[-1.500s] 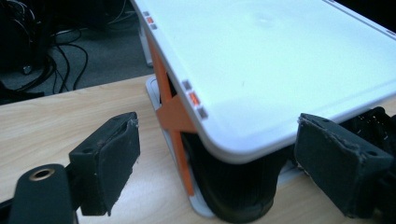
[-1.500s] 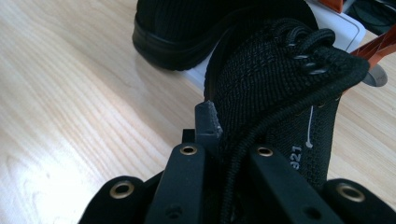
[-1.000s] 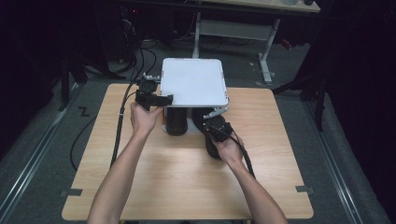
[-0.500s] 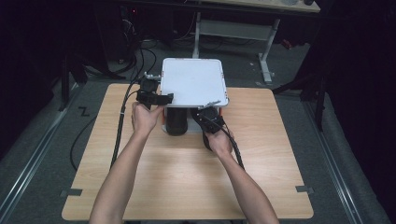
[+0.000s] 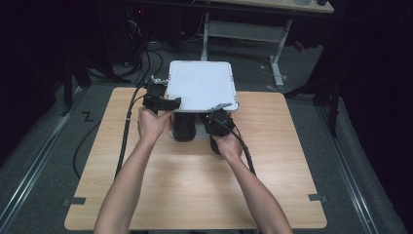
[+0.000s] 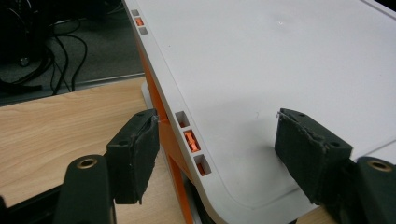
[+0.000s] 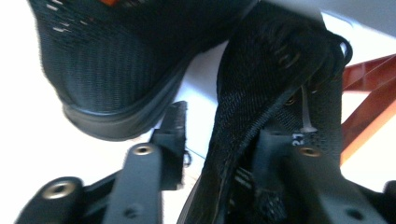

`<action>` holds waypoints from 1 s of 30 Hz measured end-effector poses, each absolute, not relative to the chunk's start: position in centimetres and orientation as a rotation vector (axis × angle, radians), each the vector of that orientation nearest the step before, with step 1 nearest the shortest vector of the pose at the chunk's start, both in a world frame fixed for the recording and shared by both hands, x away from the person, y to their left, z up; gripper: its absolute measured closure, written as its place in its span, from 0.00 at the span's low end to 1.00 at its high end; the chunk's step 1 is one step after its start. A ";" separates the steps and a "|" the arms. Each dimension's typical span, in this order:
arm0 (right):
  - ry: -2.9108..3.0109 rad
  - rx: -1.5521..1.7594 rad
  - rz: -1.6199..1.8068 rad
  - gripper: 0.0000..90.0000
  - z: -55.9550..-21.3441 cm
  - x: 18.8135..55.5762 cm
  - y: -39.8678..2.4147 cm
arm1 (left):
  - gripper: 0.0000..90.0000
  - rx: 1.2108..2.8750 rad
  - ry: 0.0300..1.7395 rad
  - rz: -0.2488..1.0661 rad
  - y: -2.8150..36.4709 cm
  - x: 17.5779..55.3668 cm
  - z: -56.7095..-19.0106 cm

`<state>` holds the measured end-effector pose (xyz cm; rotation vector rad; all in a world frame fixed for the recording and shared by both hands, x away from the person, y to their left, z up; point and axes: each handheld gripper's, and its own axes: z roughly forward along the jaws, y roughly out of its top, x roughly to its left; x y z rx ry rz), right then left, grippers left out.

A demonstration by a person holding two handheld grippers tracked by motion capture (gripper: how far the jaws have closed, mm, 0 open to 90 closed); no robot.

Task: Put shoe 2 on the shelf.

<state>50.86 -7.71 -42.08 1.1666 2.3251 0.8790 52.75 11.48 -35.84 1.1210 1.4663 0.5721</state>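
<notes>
A white lid point(image 5: 202, 85) lies on an orange-sided box point(image 6: 163, 140) at the table's far middle. My left gripper point(image 5: 160, 100) is at the lid's left edge. Its jaws have just been closing on the lid's rim point(image 6: 187, 135), one pad beside the orange side and the other on the white top. A black mesh shoe point(image 7: 112, 70) stands under the lid's front edge point(image 5: 184, 127). My right gripper point(image 5: 216, 122) is at the lid's front right corner. Its jaws point(image 7: 219, 130) have just been opening, with a black fabric flap of a shoe point(image 7: 261, 84) loose between them.
The box stands on a light wooden table point(image 5: 195, 190). Black cables point(image 5: 127, 126) trail off the table's left side and behind each hand. A grey desk frame point(image 5: 243, 29) stands beyond the table, and dark floor surrounds it.
My right hand has moved left and toward the box, up to the lid's front corner. The left hand has stayed at the lid's left edge.
</notes>
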 end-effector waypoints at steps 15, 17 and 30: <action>2.300 1.035 1.048 0.55 -38.0 47.3 -10.8 | 0.35 1.106 1.467 0.563 11.5 52.8 -35.9; 2.282 1.029 1.078 0.55 -37.8 46.7 -11.5 | 0.35 1.106 1.466 0.564 11.5 52.8 -35.9; 2.174 1.049 1.146 0.57 -39.1 42.7 -17.8 | 0.37 1.108 1.461 0.558 11.5 52.7 -35.9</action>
